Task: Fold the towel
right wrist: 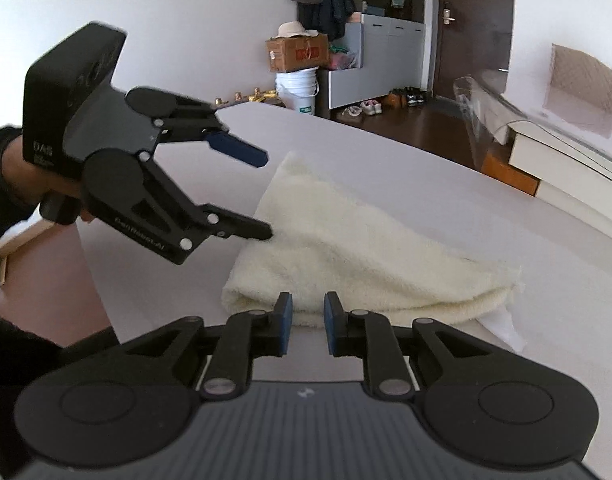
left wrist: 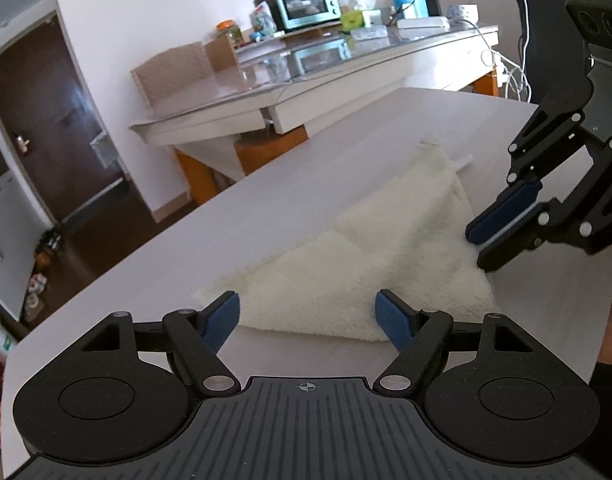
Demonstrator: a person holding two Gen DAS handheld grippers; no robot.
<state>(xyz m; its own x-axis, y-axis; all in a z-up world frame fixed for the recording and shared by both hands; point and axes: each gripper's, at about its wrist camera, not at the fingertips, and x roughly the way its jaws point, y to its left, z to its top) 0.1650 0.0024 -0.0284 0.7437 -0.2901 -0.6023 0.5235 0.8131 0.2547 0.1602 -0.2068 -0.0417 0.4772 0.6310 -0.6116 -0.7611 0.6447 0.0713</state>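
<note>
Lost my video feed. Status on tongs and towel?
Left tongs open, empty. Right tongs narrow gap, holding nothing. Towel folded on table. Nothing in the way.

- Pale grey-white, smooth, matte counter (left wrist: 289, 200), with a rounded edge.
- Cream, fluffy terry towel (left wrist: 386, 264) lies directly on it, folded, layers stacked, one end narrow.
- Small white scrap (right wrist: 506, 328) beside the towel's end; cannot tell what it is.
</note>
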